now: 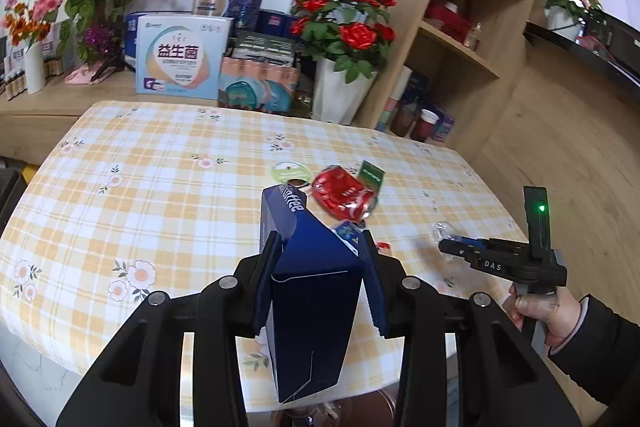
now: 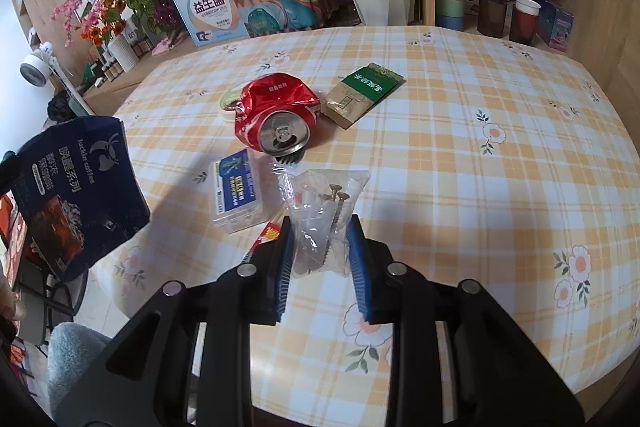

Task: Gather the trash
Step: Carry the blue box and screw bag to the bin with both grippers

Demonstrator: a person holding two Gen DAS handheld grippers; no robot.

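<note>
Item 1, left gripper (image 1: 320, 267): clenched on a dark blue coffee box (image 1: 312, 291), centre of the left wrist view, lifted clear of the checked tablecloth (image 1: 160, 187). The box's top flap is closed; contents unseen.

Item 2, right gripper (image 2: 320, 255): its blue pads (image 2: 360, 267) flank a clear plastic bag (image 2: 324, 219), lower centre of the right wrist view. The bag holds several screws and pale wall plugs. Whether the pads are pressing it, I cannot tell.

Item 3, trash remaining on the table: crushed red can (image 2: 276, 119), green-and-tan packet (image 2: 362, 93), small clear box with a blue label (image 2: 238, 193), round green lid (image 2: 230, 101) behind the can.

Step in hand, as judged: picking up, 2 pieces at once. No bin is visible; the next move likely calls for carrying both to one.
</note>
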